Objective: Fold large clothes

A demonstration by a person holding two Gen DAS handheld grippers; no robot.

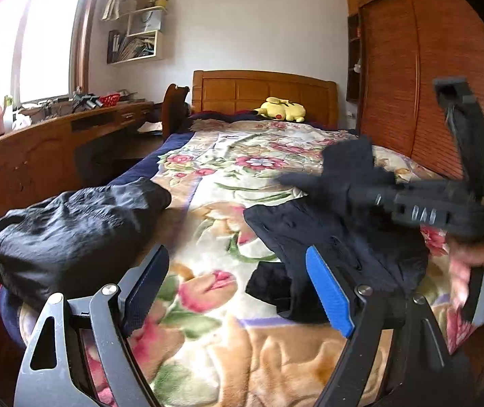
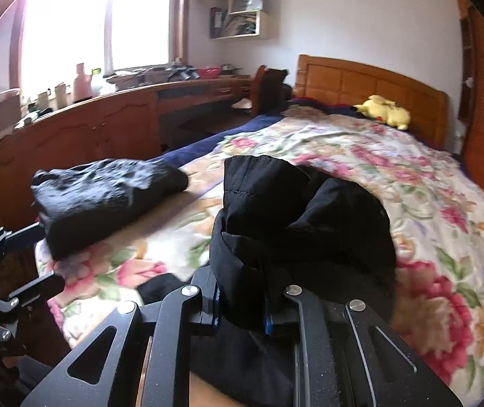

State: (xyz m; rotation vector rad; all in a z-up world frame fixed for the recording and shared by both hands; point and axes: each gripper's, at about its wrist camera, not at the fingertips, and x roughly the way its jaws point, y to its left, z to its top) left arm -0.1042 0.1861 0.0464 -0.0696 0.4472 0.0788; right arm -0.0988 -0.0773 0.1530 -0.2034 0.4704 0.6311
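A black garment (image 2: 303, 224) is bunched up in my right gripper (image 2: 242, 308), whose jaws are shut on a thick fold of it just above the floral blanket (image 2: 428, 176). The same garment (image 1: 337, 237) shows in the left wrist view, lifted at the right by the blurred right gripper (image 1: 296, 183). My left gripper (image 1: 238, 285) is open and empty, low over the blanket (image 1: 228, 349), just left of the garment. A second dark garment (image 1: 72, 230) lies folded in a bundle at the bed's left edge; it also shows in the right wrist view (image 2: 106, 200).
A yellow plush toy (image 1: 281, 109) lies by the wooden headboard (image 1: 262, 91). A long wooden desk (image 1: 38, 149) with clutter runs along the left under the window. A wooden wardrobe (image 1: 428, 78) stands at the right. A chair (image 1: 174, 108) is beside the bed.
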